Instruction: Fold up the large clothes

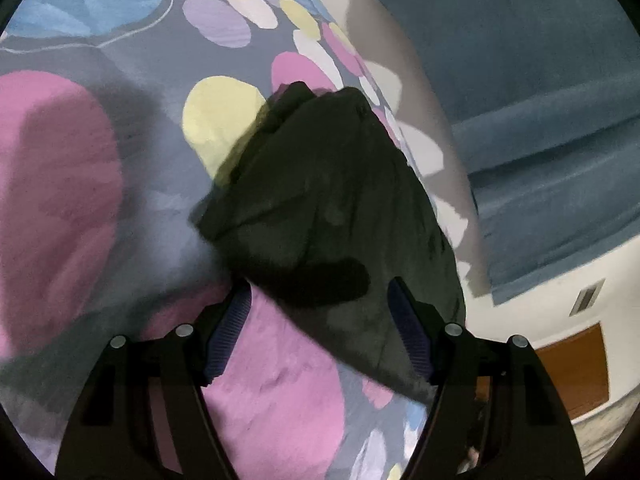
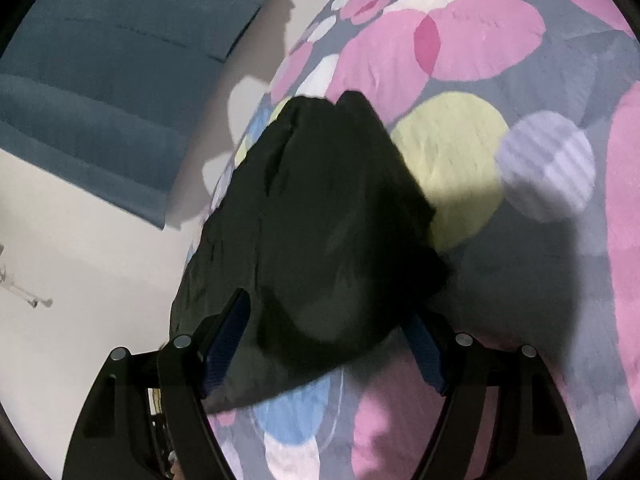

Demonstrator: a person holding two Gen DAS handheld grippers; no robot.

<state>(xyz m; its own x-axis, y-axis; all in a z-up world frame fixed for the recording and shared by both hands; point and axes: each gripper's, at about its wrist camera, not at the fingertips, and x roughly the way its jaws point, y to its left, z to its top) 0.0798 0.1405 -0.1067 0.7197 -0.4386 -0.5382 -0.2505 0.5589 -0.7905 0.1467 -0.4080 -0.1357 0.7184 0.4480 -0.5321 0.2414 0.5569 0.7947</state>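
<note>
A dark green garment (image 1: 332, 208) lies bunched on the patterned bedspread (image 1: 60, 200), its long axis running near to far, directly ahead between the left tool (image 1: 320, 300) and right tool (image 2: 328, 320), both wide open, gripping nothing.

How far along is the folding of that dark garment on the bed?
The dark garment already lies in a compact bundle on the patterned bedspread, so most folds look done. Nothing is in hand: left claw and right claw are open above it. Possibly a final tidy remains.
</note>
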